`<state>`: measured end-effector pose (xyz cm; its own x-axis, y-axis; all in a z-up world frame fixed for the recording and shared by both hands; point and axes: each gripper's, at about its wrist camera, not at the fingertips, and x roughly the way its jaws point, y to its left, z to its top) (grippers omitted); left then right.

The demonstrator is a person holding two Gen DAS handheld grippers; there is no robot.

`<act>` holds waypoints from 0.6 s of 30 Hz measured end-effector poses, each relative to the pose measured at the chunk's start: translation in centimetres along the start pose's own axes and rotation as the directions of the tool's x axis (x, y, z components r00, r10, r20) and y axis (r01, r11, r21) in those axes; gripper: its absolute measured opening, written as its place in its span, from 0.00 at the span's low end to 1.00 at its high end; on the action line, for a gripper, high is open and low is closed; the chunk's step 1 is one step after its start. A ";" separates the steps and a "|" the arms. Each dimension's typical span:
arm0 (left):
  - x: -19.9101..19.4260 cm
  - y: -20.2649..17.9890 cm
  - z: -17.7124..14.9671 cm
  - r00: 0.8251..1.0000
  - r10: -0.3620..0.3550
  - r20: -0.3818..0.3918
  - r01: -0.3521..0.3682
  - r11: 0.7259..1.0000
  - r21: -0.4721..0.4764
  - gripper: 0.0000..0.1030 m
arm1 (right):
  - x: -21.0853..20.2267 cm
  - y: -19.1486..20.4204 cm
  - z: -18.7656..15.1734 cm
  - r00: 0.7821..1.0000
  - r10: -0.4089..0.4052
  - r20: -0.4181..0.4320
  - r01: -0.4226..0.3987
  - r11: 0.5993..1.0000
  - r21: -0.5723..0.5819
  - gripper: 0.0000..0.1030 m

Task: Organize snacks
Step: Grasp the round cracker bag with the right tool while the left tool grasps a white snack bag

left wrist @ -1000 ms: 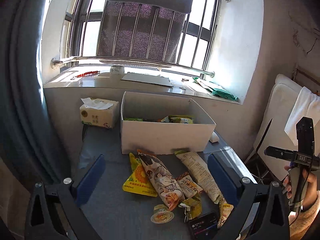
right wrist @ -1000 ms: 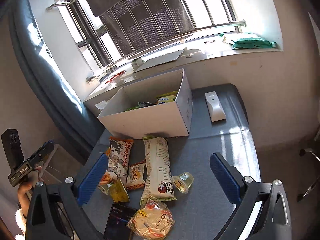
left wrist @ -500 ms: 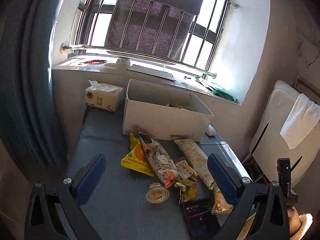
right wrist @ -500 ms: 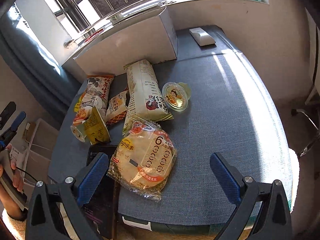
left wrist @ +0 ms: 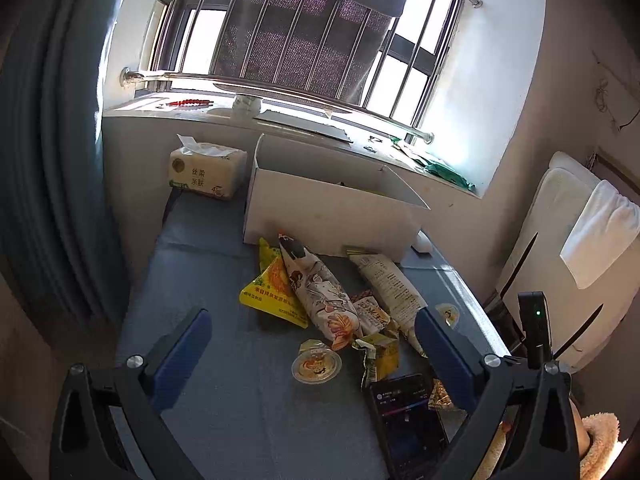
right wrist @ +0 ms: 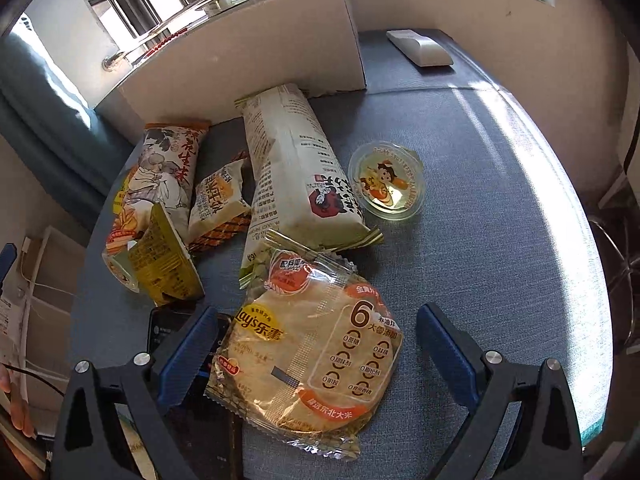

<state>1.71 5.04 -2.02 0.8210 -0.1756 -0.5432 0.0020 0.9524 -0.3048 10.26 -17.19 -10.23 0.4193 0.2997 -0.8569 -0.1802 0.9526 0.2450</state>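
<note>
Clear crinkly plastic: the round rice-cracker packet (right wrist: 308, 344) lies at the near edge of the blue-grey fabric worktop (right wrist: 500, 208), between the blue pads of the right gripper (right wrist: 314, 346).

The jaws have just been closing a little but stand wide, pads clear of the packet's sides. The packet looks light and slippery, its crackers brittle; a gentle hold across the flat middle seems safest. The white cardboard box (right wrist: 248, 60) waits at the far side. The left gripper (left wrist: 312, 354) hangs open and empty over a small jelly cup (left wrist: 316, 366).
</note>
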 end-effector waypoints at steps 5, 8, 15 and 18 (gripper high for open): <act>0.3 0.3 -0.3 1.000 0.005 -0.010 -0.005 1.000 -0.005 1.00 | -0.6 -0.6 -0.2 1.000 0.023 0.013 -0.023 0.999 -0.028 0.77; 0.7 0.2 -0.3 1.000 0.012 -0.020 -0.012 1.000 -0.002 1.00 | -1.2 -1.7 -0.3 0.997 0.068 0.026 -0.068 0.998 -0.006 0.76; 4.2 -1.0 0.4 0.996 0.028 -0.089 -0.025 0.999 0.037 1.00 | -6.6 -4.3 -0.3 0.982 0.100 0.162 -0.104 0.995 0.012 0.76; 7.1 -1.7 1.3 0.991 0.035 -0.129 -0.027 0.998 0.059 1.00 | -8.7 -5.4 -0.2 0.969 0.108 0.221 -0.117 0.993 0.027 0.76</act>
<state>8.31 2.52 -4.32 0.7400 -0.1732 -0.6499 0.0132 0.9698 -0.2435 7.37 -24.95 -4.18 0.5839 0.4048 -0.7037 -0.2037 0.9121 0.3557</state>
